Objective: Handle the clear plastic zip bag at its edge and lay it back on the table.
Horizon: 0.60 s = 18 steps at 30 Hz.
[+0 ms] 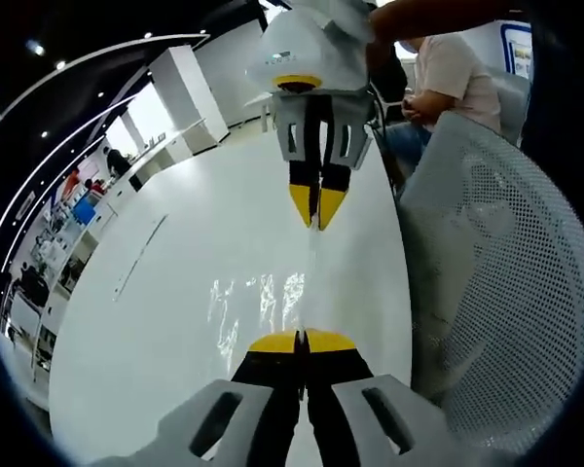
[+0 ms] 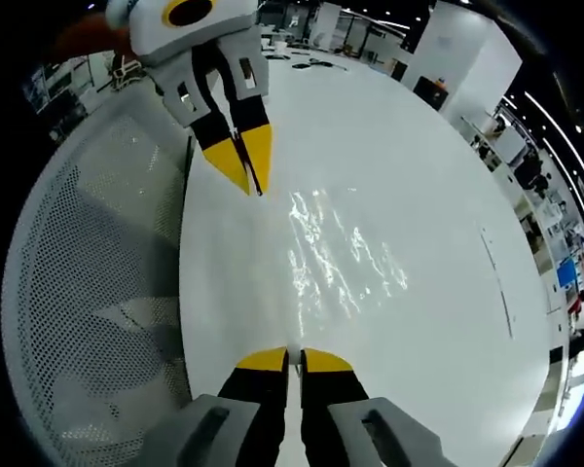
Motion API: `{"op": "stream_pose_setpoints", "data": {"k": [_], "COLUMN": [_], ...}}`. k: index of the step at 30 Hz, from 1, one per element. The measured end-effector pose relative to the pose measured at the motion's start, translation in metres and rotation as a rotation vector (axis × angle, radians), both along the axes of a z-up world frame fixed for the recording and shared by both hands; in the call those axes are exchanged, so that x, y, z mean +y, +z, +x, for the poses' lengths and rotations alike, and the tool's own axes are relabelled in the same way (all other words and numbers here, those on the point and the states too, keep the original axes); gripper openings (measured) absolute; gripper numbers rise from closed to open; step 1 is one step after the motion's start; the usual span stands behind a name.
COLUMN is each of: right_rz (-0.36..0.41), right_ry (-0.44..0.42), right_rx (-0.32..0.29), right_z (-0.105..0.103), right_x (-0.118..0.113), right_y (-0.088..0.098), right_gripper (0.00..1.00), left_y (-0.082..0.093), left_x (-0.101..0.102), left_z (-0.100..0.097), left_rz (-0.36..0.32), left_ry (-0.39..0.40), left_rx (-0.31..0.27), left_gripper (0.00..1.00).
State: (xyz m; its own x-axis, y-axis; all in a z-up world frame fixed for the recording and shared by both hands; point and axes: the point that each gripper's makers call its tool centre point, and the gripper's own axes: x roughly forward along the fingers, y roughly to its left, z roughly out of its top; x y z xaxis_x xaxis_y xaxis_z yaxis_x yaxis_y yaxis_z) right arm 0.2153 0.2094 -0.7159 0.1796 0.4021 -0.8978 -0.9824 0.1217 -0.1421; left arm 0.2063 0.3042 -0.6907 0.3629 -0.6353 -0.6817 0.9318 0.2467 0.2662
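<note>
The clear plastic zip bag (image 1: 265,304) is nearly invisible, marked by glints, and hangs stretched between my two grippers above the white table (image 1: 165,331). In the left gripper view my left gripper (image 1: 302,341) is shut on the bag's near edge. My right gripper (image 1: 317,219) comes down from the top, shut on the far edge. In the right gripper view the bag (image 2: 343,255) runs from my right gripper (image 2: 294,358), whose yellow tips pinch its edge, up to my left gripper (image 2: 253,185), also closed on it.
A white mesh chair back (image 1: 506,292) (image 2: 88,292) stands along the table's edge beside both grippers. A person in a pale pink shirt (image 1: 453,78) sits beyond it. A thin dark line (image 1: 141,255) marks the tabletop. Office desks lie far behind.
</note>
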Motion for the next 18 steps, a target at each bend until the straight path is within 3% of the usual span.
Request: {"op": "stream_pose_setpoints", "data": {"k": [7,10,18], "right_rz": [0.039,0.051,0.079], "right_ry": [0.049,0.083,0.076], "right_rx": [0.008,-0.019,-0.037], "right_z": [-0.007,-0.008,-0.007], "right_x": [0.005,0.008,0.013], "right_y": [-0.002,0.002,0.017], "right_gripper": [0.06,0.07,0.08], "left_y": [0.000,0.001,-0.002], "left_x": [0.000,-0.001,0.004], "left_z": [-0.002,-0.003,-0.003], "left_rz": [-0.003,-0.008,0.007], "left_ry": [-0.007,-0.023,-0.025], "left_rx": [-0.009,-0.021,-0.037], "left_gripper": [0.00,0.00,0.00]}}
